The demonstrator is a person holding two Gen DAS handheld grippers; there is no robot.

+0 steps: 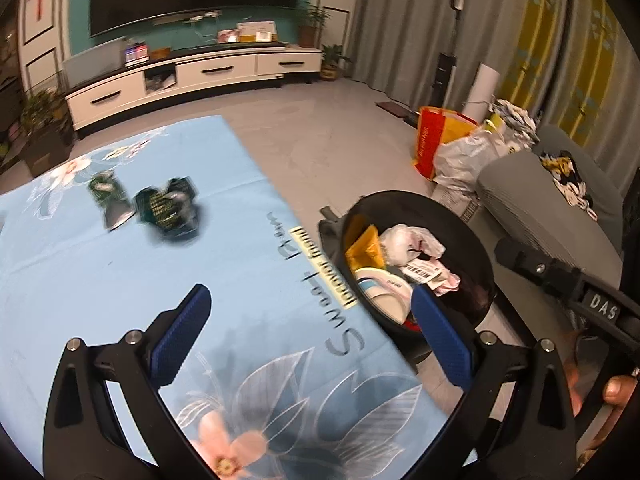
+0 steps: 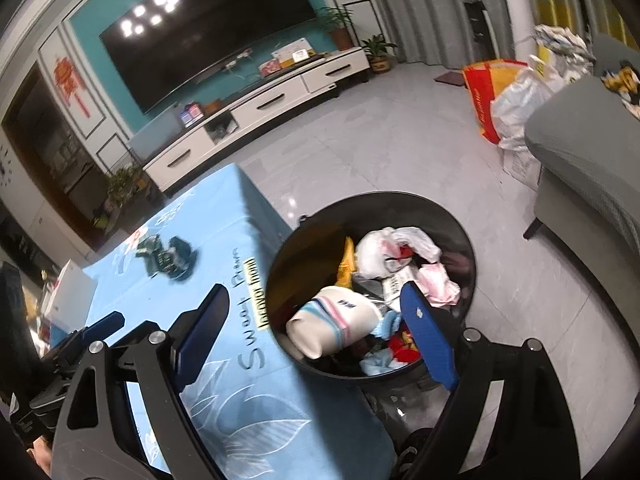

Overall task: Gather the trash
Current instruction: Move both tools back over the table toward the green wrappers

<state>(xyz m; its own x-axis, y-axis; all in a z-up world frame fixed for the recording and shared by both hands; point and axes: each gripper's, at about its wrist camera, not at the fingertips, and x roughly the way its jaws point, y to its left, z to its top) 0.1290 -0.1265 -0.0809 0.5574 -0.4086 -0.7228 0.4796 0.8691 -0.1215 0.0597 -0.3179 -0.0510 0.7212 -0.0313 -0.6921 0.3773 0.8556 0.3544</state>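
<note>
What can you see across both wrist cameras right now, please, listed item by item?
tablecloth: one, light blue with flower print, covers the table at left
crumpled wrappers: two, dark green, on the cloth, far side
trash bin: one, black, round, on the floor beside the table
paper cup: one, white with stripes, lying in the bin
crumpled tissue: white and pink, in the bin
television: one, black, on the teal wall
bags: red-yellow and white, by the grey sofa
left gripper: blue pads, open, empty
right gripper: blue pads, open, empty
</note>
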